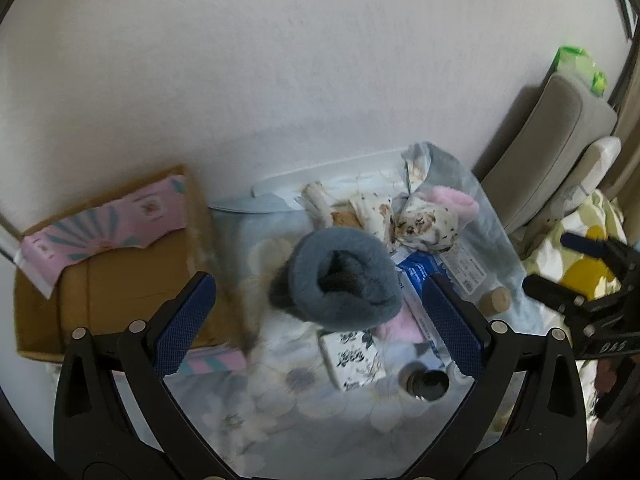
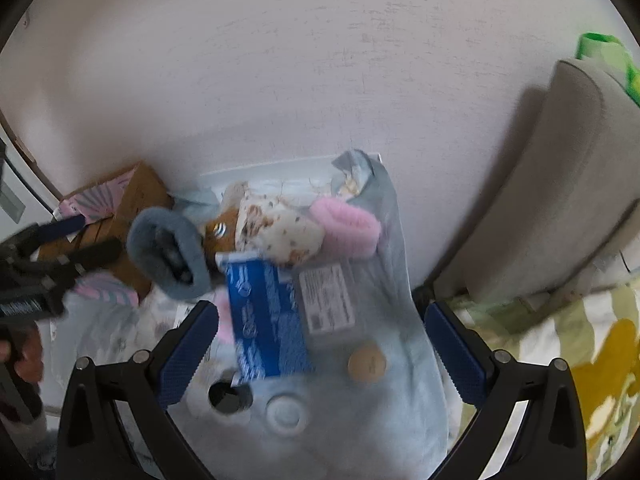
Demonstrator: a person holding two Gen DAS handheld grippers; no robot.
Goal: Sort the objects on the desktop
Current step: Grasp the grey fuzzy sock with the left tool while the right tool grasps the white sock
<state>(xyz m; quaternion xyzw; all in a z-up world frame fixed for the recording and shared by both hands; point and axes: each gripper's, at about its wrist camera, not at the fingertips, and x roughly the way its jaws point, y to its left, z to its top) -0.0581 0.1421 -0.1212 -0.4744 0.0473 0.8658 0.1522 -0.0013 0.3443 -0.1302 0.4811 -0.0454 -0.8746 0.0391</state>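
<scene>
A grey-blue fuzzy slipper (image 1: 344, 276) lies among clutter on a floral cloth, opening toward me; it also shows in the right wrist view (image 2: 168, 252). My left gripper (image 1: 316, 316) is open above it, jaws wide on either side, not touching. My right gripper (image 2: 320, 344) is open over a blue-and-white packet (image 2: 268, 320) and a clear pouch (image 2: 332, 300); it also appears at the right of the left wrist view (image 1: 560, 264). A pink fuzzy item (image 2: 346, 228), patterned cloth (image 2: 280, 228) and a round cork-coloured lid (image 2: 366, 364) lie nearby.
A cardboard box (image 1: 120, 280) with pink packaging (image 1: 104, 228) stands at the left by the wall. A floral-print box (image 1: 352, 356) and a dark jar (image 1: 428, 384) lie near me. A beige cushion (image 2: 560, 184) and yellow-green bedding (image 2: 580, 344) are at the right.
</scene>
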